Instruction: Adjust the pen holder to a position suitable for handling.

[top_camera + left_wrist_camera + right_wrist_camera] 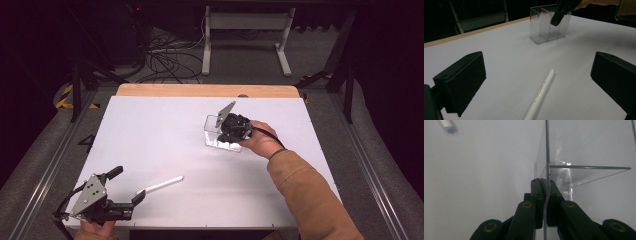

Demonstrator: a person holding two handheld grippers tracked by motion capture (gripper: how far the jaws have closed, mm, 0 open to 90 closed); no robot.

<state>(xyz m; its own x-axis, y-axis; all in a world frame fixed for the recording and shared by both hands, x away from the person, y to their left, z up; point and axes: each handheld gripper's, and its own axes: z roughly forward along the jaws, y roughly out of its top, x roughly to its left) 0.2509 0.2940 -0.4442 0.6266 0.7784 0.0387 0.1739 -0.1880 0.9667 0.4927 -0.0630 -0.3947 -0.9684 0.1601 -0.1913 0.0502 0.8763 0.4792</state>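
Observation:
A clear plastic box with an inner divider (216,134) (541,25) stands on the white table, right of centre. My right gripper (231,129) (546,182) is shut on one of its thin walls (547,157), which runs up between the two black jaws. A white pen (161,185) (541,93) lies flat near the front of the table; its tip (449,127) peeks in at the top left of the right gripper view. At the front left corner, my left gripper (127,186) (537,85) is open, its jaws either side of the pen and apart from it.
The white table top (150,135) has a wooden strip (200,90) along its far edge. Beyond it are a white desk frame (245,35) and loose cables (170,60) on the floor. A tan sleeve (305,190) crosses the table's right front.

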